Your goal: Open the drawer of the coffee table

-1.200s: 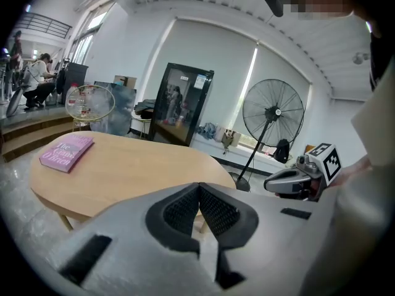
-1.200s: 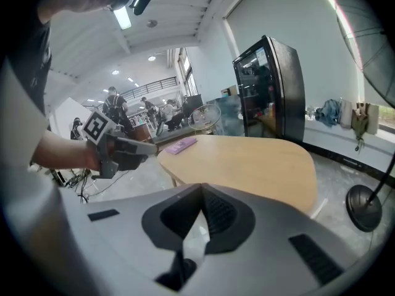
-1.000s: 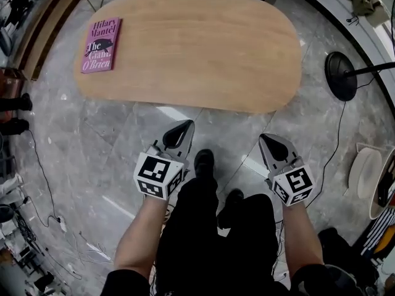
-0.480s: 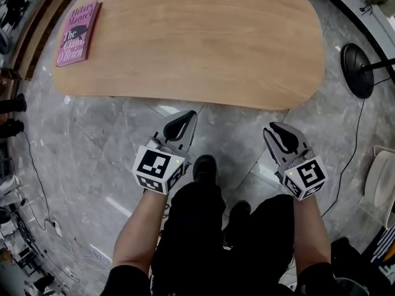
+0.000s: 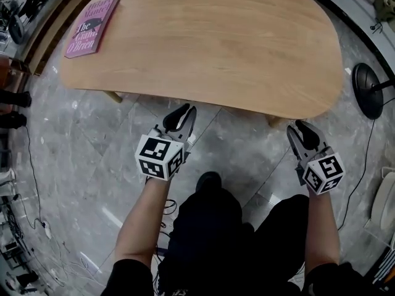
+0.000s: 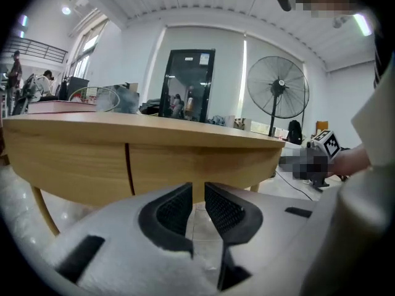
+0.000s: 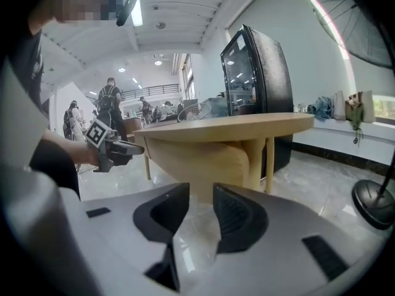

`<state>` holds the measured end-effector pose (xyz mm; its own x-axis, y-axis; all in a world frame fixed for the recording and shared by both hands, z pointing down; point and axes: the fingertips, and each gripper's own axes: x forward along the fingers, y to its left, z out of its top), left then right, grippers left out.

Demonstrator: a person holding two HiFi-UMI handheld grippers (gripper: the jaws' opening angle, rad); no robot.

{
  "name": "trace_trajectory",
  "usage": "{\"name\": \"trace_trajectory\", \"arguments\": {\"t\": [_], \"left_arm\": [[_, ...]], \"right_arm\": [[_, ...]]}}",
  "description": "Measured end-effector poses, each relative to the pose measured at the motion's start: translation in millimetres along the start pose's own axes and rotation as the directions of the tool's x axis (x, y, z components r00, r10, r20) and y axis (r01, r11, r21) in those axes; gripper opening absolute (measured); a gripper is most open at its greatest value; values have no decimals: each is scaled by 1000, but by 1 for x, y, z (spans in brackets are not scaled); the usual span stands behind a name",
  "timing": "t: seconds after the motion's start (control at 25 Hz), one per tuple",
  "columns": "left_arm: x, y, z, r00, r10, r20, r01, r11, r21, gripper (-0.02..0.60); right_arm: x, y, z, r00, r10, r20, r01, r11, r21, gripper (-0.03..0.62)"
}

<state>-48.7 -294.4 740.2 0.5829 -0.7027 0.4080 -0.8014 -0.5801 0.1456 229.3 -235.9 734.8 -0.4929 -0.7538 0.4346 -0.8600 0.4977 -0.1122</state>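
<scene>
The coffee table (image 5: 203,42) has an oval wooden top. In the left gripper view its side panel (image 6: 74,162) fills the middle, cut by a dark vertical seam (image 6: 129,168); no handle shows. My left gripper (image 5: 185,113) hangs just short of the near edge. Its jaws have just been opening to a narrow gap, with nothing between them (image 6: 197,193). My right gripper (image 5: 298,128) sits below the table's right end. Its jaws have just been opening too and stand apart, holding nothing (image 7: 201,196). They face the table's curved end (image 7: 216,156).
A pink book (image 5: 92,26) lies on the far left of the top. A fan's black base (image 5: 370,91) stands on the floor at the right, cables (image 5: 31,165) trail at the left. My legs in black trousers (image 5: 210,239) are behind the grippers. A table leg (image 6: 43,211) slants at the left.
Both grippers have sunk and come up to the table's near edge, which has drawn closer in the head view. The right jaws have parted and the left jaws show a slight gap.
</scene>
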Motion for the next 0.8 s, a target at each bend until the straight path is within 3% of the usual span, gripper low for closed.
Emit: {"name": "trace_trajectory", "arguments": {"t": [0.32,0.48,0.6,0.8], "left_arm": [[-2,31,-16,997,76,-8,-76,995,-57,150],[1,40,-16,995,100,-24,-101,994,-35,173],[5,42,-13,994,104,-22,-104,994,-22,181],[8,38,-11,995,97,-32,-98,995,-4,181]], "right_arm": [[-14,-35,-11,992,-120,-42,121,993,14,214],[-11,-46,-7,993,-119,-23,120,992,32,255],[-4,-47,1,996,-84,9,84,996,9,246],[3,-39,12,999,13,44,-11,999,-45,151]]}}
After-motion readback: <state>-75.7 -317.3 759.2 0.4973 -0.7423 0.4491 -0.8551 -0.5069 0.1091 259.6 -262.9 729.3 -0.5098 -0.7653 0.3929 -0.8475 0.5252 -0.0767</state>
